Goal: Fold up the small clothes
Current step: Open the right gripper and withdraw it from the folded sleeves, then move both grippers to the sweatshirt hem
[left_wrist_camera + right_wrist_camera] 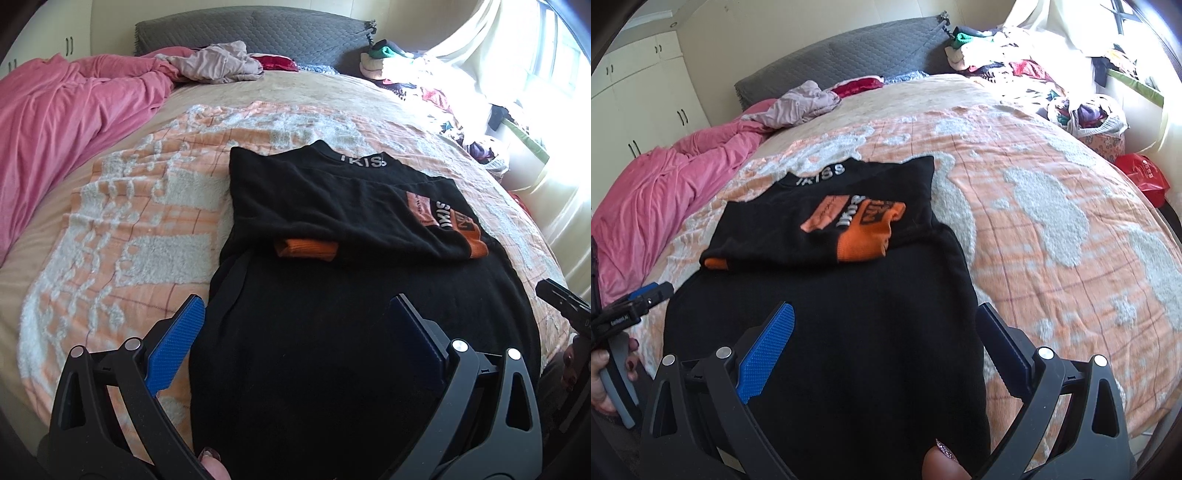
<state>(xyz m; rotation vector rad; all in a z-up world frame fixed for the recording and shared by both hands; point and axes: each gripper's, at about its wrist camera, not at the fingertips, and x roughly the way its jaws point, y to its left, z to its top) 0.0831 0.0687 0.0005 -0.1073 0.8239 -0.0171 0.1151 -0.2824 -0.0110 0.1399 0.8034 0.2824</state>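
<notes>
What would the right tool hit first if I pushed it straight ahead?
Probably the black sweater's lower body, lying flat directly ahead of the open right tool; farther along, its folded orange-cuffed sleeve. Height above the fabric is unclear.

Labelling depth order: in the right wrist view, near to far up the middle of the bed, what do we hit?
right tool → black sweater → orange cuff → white collar lettering → patterned orange blanket → lilac garment → grey headboard.
</notes>
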